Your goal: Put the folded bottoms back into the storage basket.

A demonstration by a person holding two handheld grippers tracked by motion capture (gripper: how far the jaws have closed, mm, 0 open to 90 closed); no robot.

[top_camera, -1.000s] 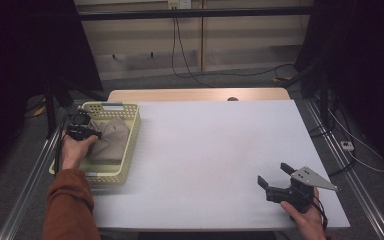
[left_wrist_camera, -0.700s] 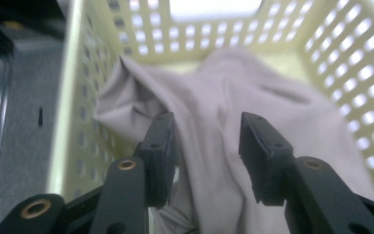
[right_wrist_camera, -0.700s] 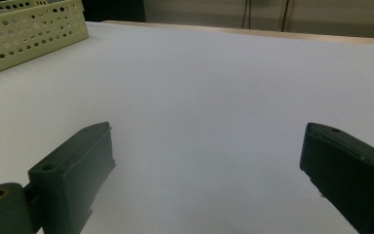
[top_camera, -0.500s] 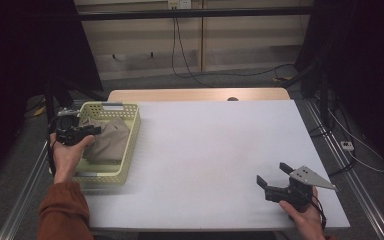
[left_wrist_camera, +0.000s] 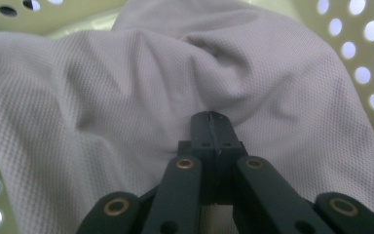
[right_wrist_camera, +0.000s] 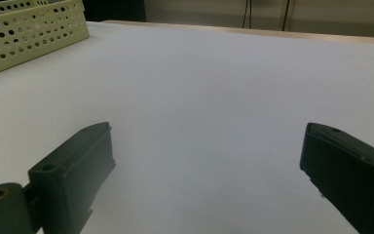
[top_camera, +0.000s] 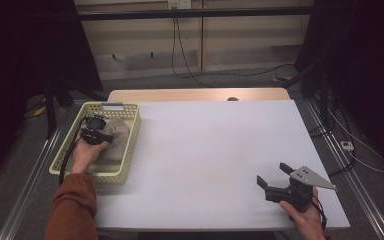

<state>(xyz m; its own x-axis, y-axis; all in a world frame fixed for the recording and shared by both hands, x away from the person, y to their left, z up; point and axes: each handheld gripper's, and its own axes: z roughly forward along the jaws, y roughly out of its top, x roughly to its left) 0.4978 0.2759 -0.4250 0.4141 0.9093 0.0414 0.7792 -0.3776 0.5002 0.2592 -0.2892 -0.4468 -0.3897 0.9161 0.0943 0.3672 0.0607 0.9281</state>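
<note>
From above, a white table [top_camera: 205, 160] runs nearly edge to edge between metal rails, its wide middle bare. A pale yellow perforated basket [top_camera: 125, 150] sits at the table's near-left corner, its outer wall close to the table's left edge. Inside lies a crumpled grey cloth [top_camera: 117, 135]. The left gripper [top_camera: 96, 135], held in a hand with a rust-orange sleeve, reaches down into the basket onto the cloth. The right gripper [top_camera: 276, 181] sits near the table's front-right corner, well apart from the basket. Behind the table, cables trail over a grey floor before pale wall panels.

In the left gripper view, the left gripper [left_wrist_camera: 213, 127] has its jaws pressed together, having just been closing, with a fold of the grey cloth [left_wrist_camera: 102, 97] pinched at their tips. Basket wall [left_wrist_camera: 365, 58] with round holes rises close on the right.

In the right gripper view, the right gripper [right_wrist_camera: 207, 161] has its jaws spread wide over bare table [right_wrist_camera: 199, 87], nothing between them. The basket [right_wrist_camera: 34, 29] stands far off at upper left.
</note>
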